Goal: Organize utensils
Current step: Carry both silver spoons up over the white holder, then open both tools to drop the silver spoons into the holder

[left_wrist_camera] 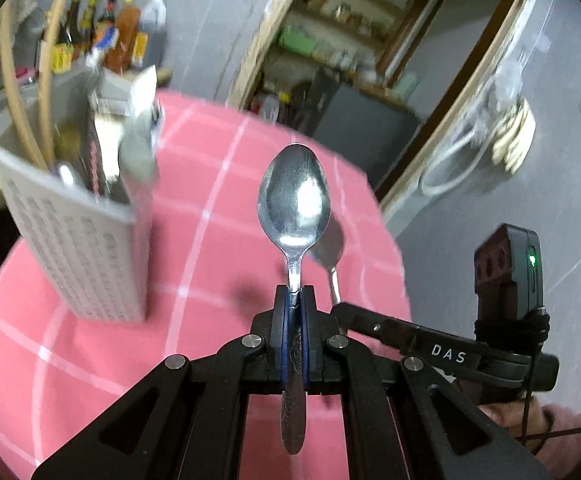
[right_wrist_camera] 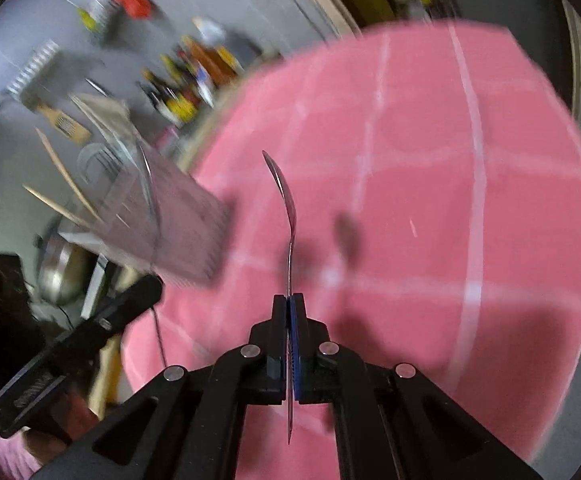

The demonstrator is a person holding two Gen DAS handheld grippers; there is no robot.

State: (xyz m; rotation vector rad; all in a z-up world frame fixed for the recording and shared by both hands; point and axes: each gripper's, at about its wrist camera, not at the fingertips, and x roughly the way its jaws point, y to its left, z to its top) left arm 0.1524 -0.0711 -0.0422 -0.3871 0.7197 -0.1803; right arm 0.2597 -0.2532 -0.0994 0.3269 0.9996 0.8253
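- Above the pink checked worktop (left_wrist_camera: pixel 90 360), the left gripper (left_wrist_camera: pixel 294 300) has its fingers (left_wrist_camera: pixel 278 312) clenched on the handle of a steel spoon (left_wrist_camera: pixel 294 200), whose bowl faces the camera and points away, clear of the cloth.
- Left of that spoon, a grey slotted utensil holder (left_wrist_camera: pixel 74 240) stands on the worktop with chopsticks (left_wrist_camera: pixel 46 80) and other metal pieces sticking out of it.
- Beside the left gripper, the right gripper (left_wrist_camera: pixel 336 304) shows at the lower right, with a second spoon (left_wrist_camera: pixel 330 248) in front of it.
- From the right wrist view, the right gripper (right_wrist_camera: pixel 290 304) has its fingers (right_wrist_camera: pixel 300 320) clenched on that second spoon (right_wrist_camera: pixel 286 200), seen edge-on above the worktop (right_wrist_camera: pixel 430 200).
- Further left in this blurred view, the utensil holder (right_wrist_camera: pixel 178 216) stands near the worktop edge.
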